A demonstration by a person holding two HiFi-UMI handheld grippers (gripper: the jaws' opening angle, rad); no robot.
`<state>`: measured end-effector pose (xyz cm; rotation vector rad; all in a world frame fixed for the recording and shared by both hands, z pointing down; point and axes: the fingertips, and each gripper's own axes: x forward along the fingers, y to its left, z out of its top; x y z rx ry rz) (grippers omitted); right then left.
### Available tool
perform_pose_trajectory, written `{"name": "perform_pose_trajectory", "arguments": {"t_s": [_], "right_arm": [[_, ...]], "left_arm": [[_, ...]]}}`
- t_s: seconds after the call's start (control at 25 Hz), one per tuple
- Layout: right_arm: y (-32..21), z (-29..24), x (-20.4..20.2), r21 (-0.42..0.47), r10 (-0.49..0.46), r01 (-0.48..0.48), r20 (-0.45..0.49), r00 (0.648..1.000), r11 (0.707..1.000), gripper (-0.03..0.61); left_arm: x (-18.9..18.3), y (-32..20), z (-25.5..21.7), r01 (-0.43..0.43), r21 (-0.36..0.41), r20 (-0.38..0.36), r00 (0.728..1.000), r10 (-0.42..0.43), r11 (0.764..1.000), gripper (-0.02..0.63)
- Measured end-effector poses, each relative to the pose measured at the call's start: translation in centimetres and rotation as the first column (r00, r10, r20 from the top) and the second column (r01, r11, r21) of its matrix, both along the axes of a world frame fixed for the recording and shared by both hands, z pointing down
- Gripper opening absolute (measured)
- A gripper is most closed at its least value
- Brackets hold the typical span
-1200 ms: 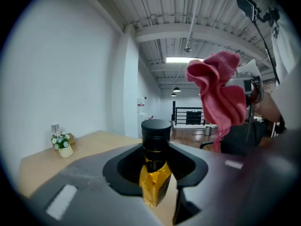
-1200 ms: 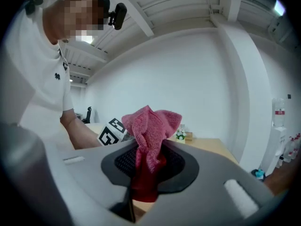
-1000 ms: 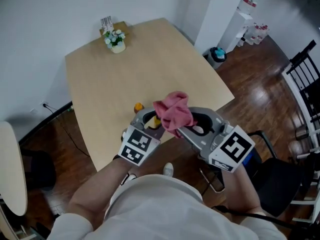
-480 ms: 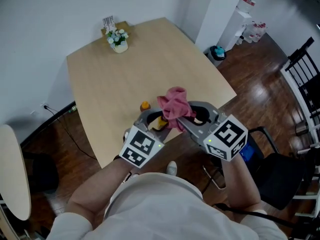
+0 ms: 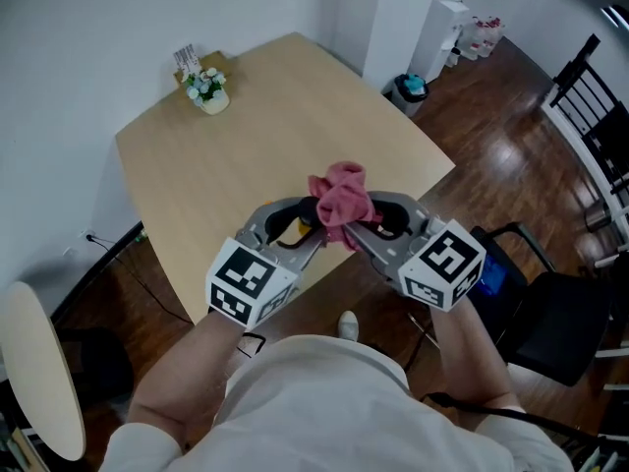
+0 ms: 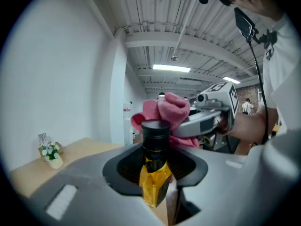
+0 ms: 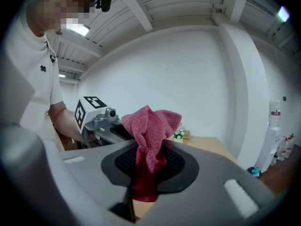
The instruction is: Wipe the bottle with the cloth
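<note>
My left gripper (image 5: 295,222) is shut on a small bottle (image 6: 154,173) of yellow liquid with a black cap, held upright above the table's near edge. A pink cloth (image 5: 341,201) is bunched in my right gripper (image 5: 366,226), which is shut on it. In the left gripper view the cloth (image 6: 168,116) sits right behind the bottle's cap, close to or touching it. In the head view the cloth covers most of the bottle. The right gripper view shows the cloth (image 7: 149,145) hanging between the jaws, with the left gripper's marker cube (image 7: 88,108) just beyond.
The light wooden table (image 5: 256,136) carries a small pot of flowers (image 5: 204,90) at its far corner by the wall. Dark wood floor lies to the right, with a black chair (image 5: 550,313) near my right side and a round white tabletop (image 5: 39,362) at the left.
Both grippers have drawn closer together, and the cloth has come over the bottle, hiding its orange body in the head view. The head view has shifted slightly.
</note>
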<state>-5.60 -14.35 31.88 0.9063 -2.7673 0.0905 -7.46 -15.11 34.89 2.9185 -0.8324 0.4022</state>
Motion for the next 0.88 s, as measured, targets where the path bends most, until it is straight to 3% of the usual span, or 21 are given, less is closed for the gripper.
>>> {"name": "perform_pose_trajectory", "arguments": {"t_s": [0.24, 0.6, 0.72, 0.88], "right_arm": [[-0.1, 5.7, 1.6, -0.101, 0.057, -0.052, 0.041, 0.998, 0.994, 0.087], [0.6, 14.8, 4.7, -0.245, 0.101, -0.106, -0.03, 0.994, 0.964, 0.087], [1.8, 11.2, 5.2, -0.179, 0.107, -0.102, 0.017, 0.994, 0.978, 0.087], [4.3, 2.1, 3.7, 0.046, -0.003, 0.0, 0.066, 0.998, 0.999, 0.087]], "left_arm": [[0.9, -0.1, -2.6, -0.02, 0.0, -0.037, 0.999, 0.02, 1.0, 0.152], [2.1, -1.0, -4.7, -0.021, -0.014, -0.065, 0.998, 0.02, 1.0, 0.152], [2.4, -1.6, -4.6, -0.01, -0.012, -0.048, 0.999, 0.009, 1.0, 0.152], [3.0, -2.5, -3.9, 0.004, -0.025, -0.025, 1.0, -0.005, 1.0, 0.152]]}}
